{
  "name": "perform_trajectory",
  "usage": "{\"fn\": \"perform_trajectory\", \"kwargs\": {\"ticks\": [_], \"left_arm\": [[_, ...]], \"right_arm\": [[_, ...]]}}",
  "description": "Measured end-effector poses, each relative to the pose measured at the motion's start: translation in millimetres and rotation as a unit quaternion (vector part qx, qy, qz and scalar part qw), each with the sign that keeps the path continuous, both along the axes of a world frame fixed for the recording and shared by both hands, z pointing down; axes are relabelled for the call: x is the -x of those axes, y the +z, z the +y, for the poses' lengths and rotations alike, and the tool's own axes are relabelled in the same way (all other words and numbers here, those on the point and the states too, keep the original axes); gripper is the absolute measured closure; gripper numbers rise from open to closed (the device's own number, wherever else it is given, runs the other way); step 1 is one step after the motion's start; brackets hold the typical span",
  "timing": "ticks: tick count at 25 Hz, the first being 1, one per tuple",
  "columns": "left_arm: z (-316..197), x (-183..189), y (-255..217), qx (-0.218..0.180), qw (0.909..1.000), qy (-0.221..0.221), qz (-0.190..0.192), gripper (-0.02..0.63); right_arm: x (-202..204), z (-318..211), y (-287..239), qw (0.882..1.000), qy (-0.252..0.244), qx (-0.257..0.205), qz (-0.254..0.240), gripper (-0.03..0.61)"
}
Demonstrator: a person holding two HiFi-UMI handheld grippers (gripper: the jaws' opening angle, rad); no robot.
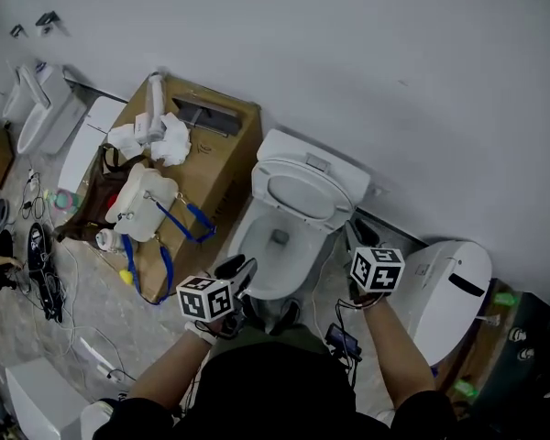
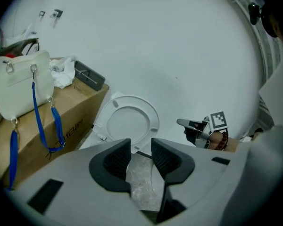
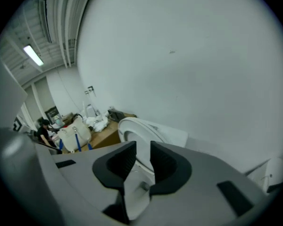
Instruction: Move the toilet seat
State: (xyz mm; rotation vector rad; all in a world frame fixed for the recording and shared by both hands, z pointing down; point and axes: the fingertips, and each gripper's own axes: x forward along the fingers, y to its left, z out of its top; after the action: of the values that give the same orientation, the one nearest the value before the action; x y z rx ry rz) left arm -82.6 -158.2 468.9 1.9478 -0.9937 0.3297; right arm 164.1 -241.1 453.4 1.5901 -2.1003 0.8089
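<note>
1. The left gripper (image 2: 140, 147) is released. Its jaws stand apart with only floor showing through the gap, and it hangs low in front of the toilet bowl (image 1: 273, 262).
2. The right gripper (image 3: 143, 149) is also unclenched and empty. It points at the toilet seat (image 3: 130, 128) from the bowl's right edge, without touching it.
3. The seat (image 1: 273, 196) stands raised at the back edge of the bowl, tipped against the wall. Its underside faces the person.
4. I'd judge the seat to be stiff moulded plastic, fairly light, and glossy enough to slip between the pads. It will swing on its hinge at the bowl's back edge rather than lift free.
5. The best place to pinch is probably the thin top arc of the ring, farthest from the hinge. It should be guided down so it doesn't slam.
6. A cardboard box (image 2: 73, 112) sits left of the bowl, and the dark print on its side is too small to read. The white handbag (image 2: 21, 86) on top shows no label. The gripper cubes carry only square markers.
</note>
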Motion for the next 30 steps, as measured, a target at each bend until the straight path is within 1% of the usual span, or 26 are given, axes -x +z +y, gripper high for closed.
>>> {"fn": "perform_trajectory", "kwargs": {"ticks": [1, 3, 4, 7, 11, 14, 19, 22, 26, 30], "left_arm": [[2, -1, -4, -0.01, 0.9999, 0.002, -0.005, 0.482], [6, -2, -14, -0.024, 0.9997, 0.002, -0.009, 0.53], [9, -2, -19, -0.029, 0.9995, 0.001, -0.011, 0.543], [17, -8, -40, -0.052, 0.9984, 0.01, -0.019, 0.566], [27, -20, -76, -0.103, 0.993, 0.044, -0.038, 0.575], [36, -23, -102, -0.144, 0.9867, 0.057, -0.05, 0.575], [46, -27, -139, -0.194, 0.9774, 0.072, -0.043, 0.578], [53, -29, -163, -0.223, 0.971, 0.078, -0.037, 0.58], [64, -32, -193, -0.256, 0.9625, 0.087, -0.027, 0.58], [67, -30, -215, -0.285, 0.9544, 0.086, -0.023, 0.58]], "right_arm": [[7, 10, -9, 1.0, -0.013, -0.006, -0.013, 0.477], [22, 29, -25, 0.999, -0.037, -0.017, -0.03, 0.495], [28, 38, -32, 0.998, -0.048, -0.021, -0.039, 0.501], [42, 62, -49, 0.995, -0.06, -0.027, -0.076, 0.523], [52, 88, -76, 0.991, -0.057, -0.042, -0.115, 0.534], [63, 105, -99, 0.989, -0.069, -0.063, -0.112, 0.537], [89, 126, -133, 0.987, -0.095, -0.099, -0.083, 0.538], [106, 138, -151, 0.983, -0.111, -0.122, -0.084, 0.538], [119, 146, -168, 0.981, -0.098, -0.139, -0.093, 0.538], [128, 151, -185, 0.976, -0.12, -0.162, -0.086, 0.538]]}}
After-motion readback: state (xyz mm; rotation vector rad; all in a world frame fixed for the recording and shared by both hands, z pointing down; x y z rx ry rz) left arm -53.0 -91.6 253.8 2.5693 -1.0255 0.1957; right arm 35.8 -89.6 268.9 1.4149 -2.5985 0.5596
